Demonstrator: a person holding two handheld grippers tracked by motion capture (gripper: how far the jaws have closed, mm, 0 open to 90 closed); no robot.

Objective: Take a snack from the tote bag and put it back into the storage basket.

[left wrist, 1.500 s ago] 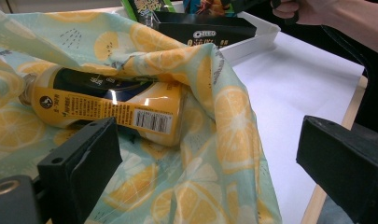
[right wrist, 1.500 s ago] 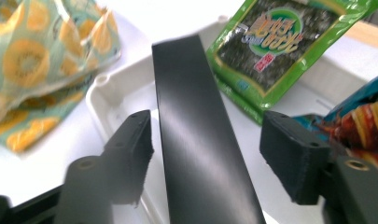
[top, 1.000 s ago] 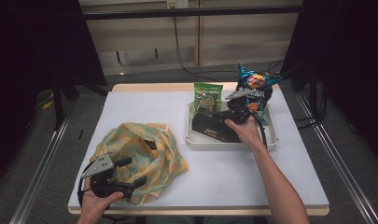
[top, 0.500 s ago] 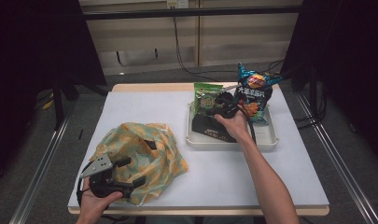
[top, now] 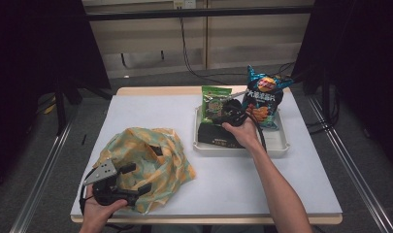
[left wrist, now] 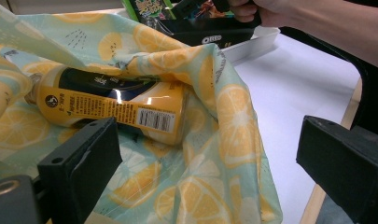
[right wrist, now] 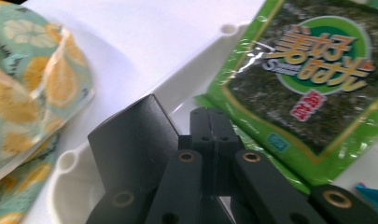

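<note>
Just ahead of shut right hand-held gripper [right wrist: 210, 122], green seaweed packet [right wrist: 308, 88], in white tray [right wrist: 186, 74]

Black left gripper [top: 131, 180] with blocky jaws, grey three-cornered plate, trailing cable.

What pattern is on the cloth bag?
Orange slices on pale green cloth bag, best in left gripper view.

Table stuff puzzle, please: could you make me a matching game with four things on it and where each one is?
Things:
1. yellow bottle
2. green seaweed packet
3. blue chip bag
4. black box

Places:
A. lying flat in the white tray
B. upright at the tray's far right
C. inside the lemon-print bag
D. at the tray's far left

Pairs: 1-C, 2-D, 3-B, 4-A
</note>
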